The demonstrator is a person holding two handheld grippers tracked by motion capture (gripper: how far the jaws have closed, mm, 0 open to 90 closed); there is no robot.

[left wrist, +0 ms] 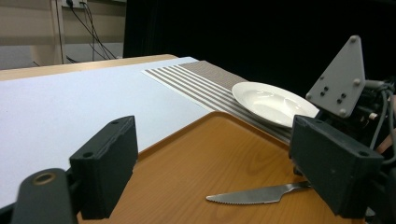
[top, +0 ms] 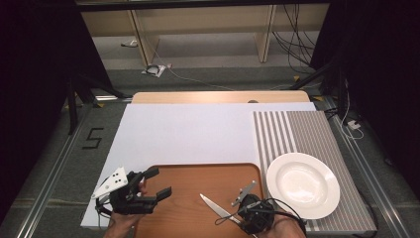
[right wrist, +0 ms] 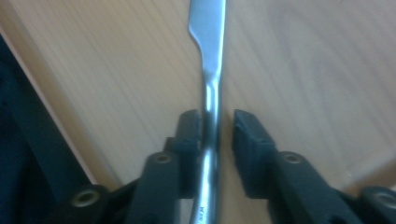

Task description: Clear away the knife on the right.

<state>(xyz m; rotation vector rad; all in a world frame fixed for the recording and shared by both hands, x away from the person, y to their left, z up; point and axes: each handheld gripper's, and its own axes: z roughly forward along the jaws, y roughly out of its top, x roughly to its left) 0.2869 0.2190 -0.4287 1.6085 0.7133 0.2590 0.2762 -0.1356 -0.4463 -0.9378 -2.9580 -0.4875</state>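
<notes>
Knife (top: 214, 207) lying flat on wooden tray (top: 188, 173), handle between jaws of right gripper (right wrist: 218, 126), jaws parted, a gap showing beside the handle, left gripper (top: 156, 183) wide open and empty over tray's left part, white plate (top: 303, 184) on striped mat (top: 317, 134) just right of tray

Left tongs (top: 157, 182): held in the left hand (top: 121, 218) at the near left corner of the brown wooden tray (top: 198, 173), black jaws spread wide, nothing between them, pointing across the tray. Right tongs (top: 236, 214): at the tray's near edge, right of the left tongs. Jaws parted; left pad touches the steel table knife (right wrist: 211, 93) handle, right pad stands clear of it.
</notes>
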